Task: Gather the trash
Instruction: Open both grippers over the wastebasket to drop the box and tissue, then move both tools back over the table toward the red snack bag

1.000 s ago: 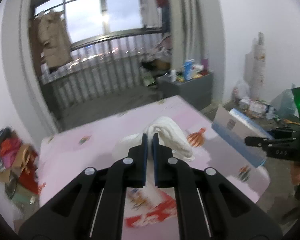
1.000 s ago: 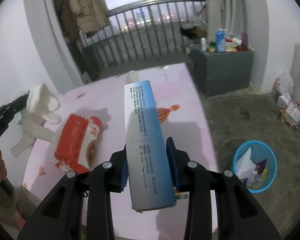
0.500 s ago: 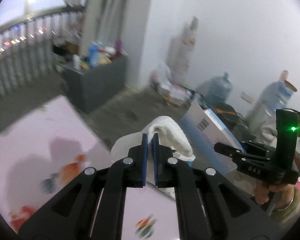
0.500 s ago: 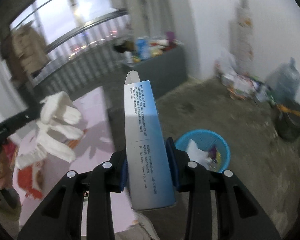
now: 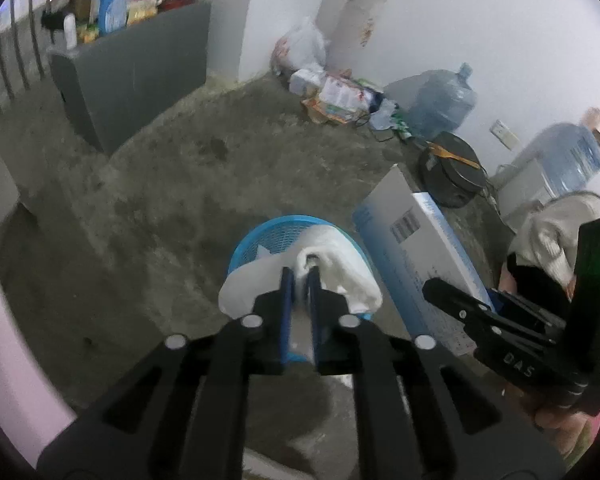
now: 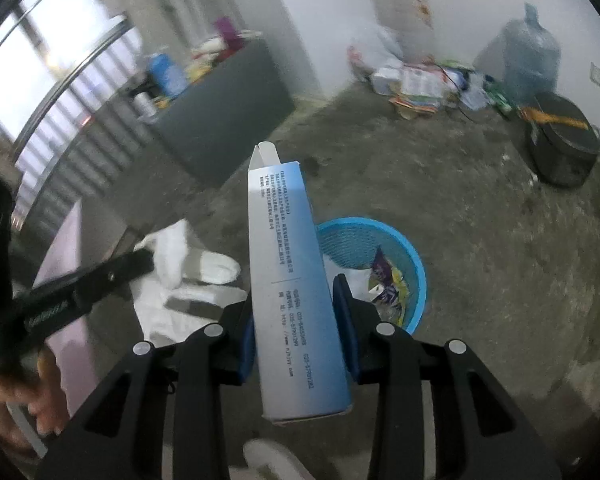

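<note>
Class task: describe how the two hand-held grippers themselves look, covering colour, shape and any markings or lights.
The left hand-held gripper and the right hand-held gripper have black angular linkage arms with silver rivets and blue pads. Seen from the left wrist, the right one bears white lettering and a green light.

Each camera rides on its own tool and looks steeply down along the fingers at the floor [image 5: 148, 200]. Both views share the blue basket [image 5: 260, 236] [image 6: 414, 268] close below, the grey cabinet [image 5: 140, 68] [image 6: 228, 120] and the water jug [image 5: 444, 100] [image 6: 530, 60] by the wall farther off.
</note>
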Demonstrator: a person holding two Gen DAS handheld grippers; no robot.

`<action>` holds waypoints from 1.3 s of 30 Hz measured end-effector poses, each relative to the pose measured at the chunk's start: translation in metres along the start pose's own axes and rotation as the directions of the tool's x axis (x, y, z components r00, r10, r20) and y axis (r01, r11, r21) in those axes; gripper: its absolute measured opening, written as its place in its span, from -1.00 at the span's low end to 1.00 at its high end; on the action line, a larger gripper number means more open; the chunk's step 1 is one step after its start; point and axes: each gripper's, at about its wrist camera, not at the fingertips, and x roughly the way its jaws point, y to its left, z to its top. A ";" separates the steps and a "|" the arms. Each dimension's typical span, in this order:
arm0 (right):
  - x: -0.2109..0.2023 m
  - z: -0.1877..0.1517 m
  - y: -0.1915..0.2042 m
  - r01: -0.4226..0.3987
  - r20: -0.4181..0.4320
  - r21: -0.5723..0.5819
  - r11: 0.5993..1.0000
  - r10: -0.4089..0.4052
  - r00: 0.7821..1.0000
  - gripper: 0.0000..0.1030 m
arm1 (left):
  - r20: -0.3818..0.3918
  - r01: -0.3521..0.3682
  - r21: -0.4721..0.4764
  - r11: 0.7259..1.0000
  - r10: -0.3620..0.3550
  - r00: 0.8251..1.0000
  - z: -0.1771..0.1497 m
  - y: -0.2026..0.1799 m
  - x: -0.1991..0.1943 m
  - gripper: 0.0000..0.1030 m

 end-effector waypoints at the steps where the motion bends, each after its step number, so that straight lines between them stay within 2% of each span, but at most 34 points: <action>1: 0.011 0.003 -0.005 0.008 0.001 0.017 1.000 -0.008 1.000 -0.29 | -0.003 0.007 -0.017 1.000 -0.007 1.000 0.003 0.003 0.010 -0.30; 3: 0.037 0.008 -0.016 0.042 -0.014 0.048 0.998 -0.041 0.999 0.07 | -0.001 0.003 -0.044 0.999 -0.003 1.000 0.004 0.013 0.021 -0.03; 4: 0.049 0.009 -0.021 0.057 -0.020 0.062 0.996 -0.056 0.998 0.21 | -0.001 0.002 -0.050 0.999 -0.002 1.000 0.005 0.016 0.024 -0.02; 7: 0.066 0.009 -0.028 0.052 -0.038 0.073 0.996 -0.049 0.998 0.21 | -0.002 0.006 -0.071 0.997 -0.006 1.000 0.005 0.022 0.029 0.13; 13: 0.059 -0.006 -0.020 0.021 -0.044 0.056 0.998 -0.019 0.999 0.21 | 0.042 -0.015 -0.067 0.998 0.018 0.999 0.004 0.024 0.005 0.15; 16: 0.039 -0.015 -0.012 -0.008 -0.032 0.048 0.999 0.009 0.999 0.21 | 0.076 -0.029 -0.065 0.997 0.034 0.997 -0.002 0.022 -0.026 0.15; 20: 0.001 -0.025 0.005 -0.060 0.000 0.008 0.998 0.060 0.998 0.21 | 0.146 -0.038 -0.051 0.998 0.045 0.988 -0.028 0.012 -0.091 0.15; 25: -0.035 -0.044 0.039 -0.144 -0.022 -0.075 0.987 0.143 0.990 0.21 | 0.227 -0.049 0.011 0.999 0.046 0.973 -0.085 0.003 -0.171 0.16; 28: -0.050 -0.058 0.062 -0.202 -0.059 -0.118 0.972 0.196 0.979 0.21 | 0.256 -0.086 0.018 0.996 0.078 0.964 -0.130 0.009 -0.215 0.16; 31: -0.065 -0.074 0.094 -0.276 -0.091 -0.156 0.949 0.264 0.960 0.21 | 0.289 -0.131 -0.006 0.991 0.127 0.949 -0.177 0.022 -0.259 0.16; 33: -0.076 -0.087 0.120 -0.325 -0.110 -0.192 0.926 0.309 0.945 0.21 | 0.324 -0.180 -0.036 0.983 0.182 0.928 -0.209 0.033 -0.290 0.16; 36: -0.090 -0.111 0.163 -0.402 -0.154 -0.271 0.875 0.373 0.915 0.21 | 0.366 -0.216 -0.121 0.969 0.246 0.898 -0.254 0.055 -0.335 0.16; 39: -0.102 -0.141 0.212 -0.478 -0.221 -0.370 0.797 0.424 0.878 0.21 | 0.392 -0.259 -0.233 0.937 0.334 0.857 -0.299 0.081 -0.376 0.16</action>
